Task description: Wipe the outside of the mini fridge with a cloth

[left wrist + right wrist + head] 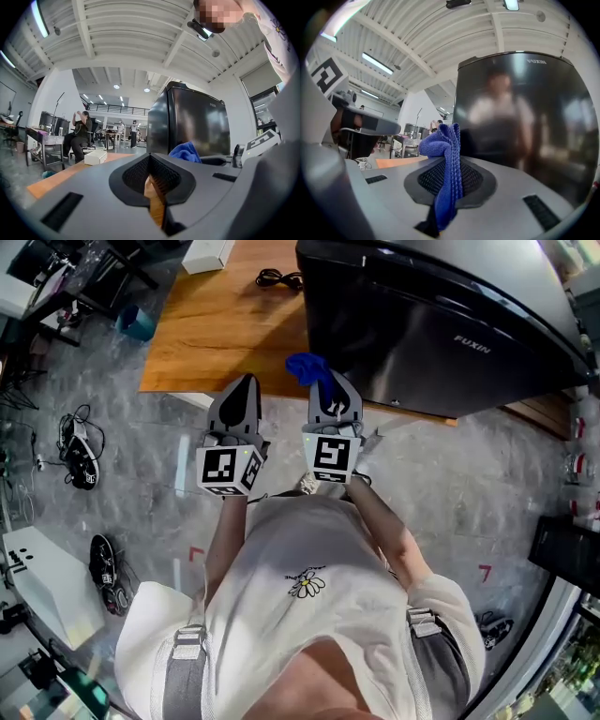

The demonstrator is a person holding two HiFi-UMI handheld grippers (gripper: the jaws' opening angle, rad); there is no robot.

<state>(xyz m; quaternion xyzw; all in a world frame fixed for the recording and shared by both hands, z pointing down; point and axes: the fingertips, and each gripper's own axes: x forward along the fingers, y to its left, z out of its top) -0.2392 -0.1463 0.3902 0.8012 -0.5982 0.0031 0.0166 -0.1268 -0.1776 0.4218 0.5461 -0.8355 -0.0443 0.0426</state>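
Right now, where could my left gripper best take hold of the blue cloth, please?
Probably the loose bunched top of the cloth, sticking up past the right gripper, approached from the left: that end is free, the rest is clamped.

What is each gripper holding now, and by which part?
The right gripper pinches the blue woven cloth by a fold; its end bunches beyond the jaws. The left gripper is shut on nothing.

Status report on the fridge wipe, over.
Right tongs shut on blue cloth, held before the fridge. Left tongs shut, empty. Nothing between cloth and fridge.
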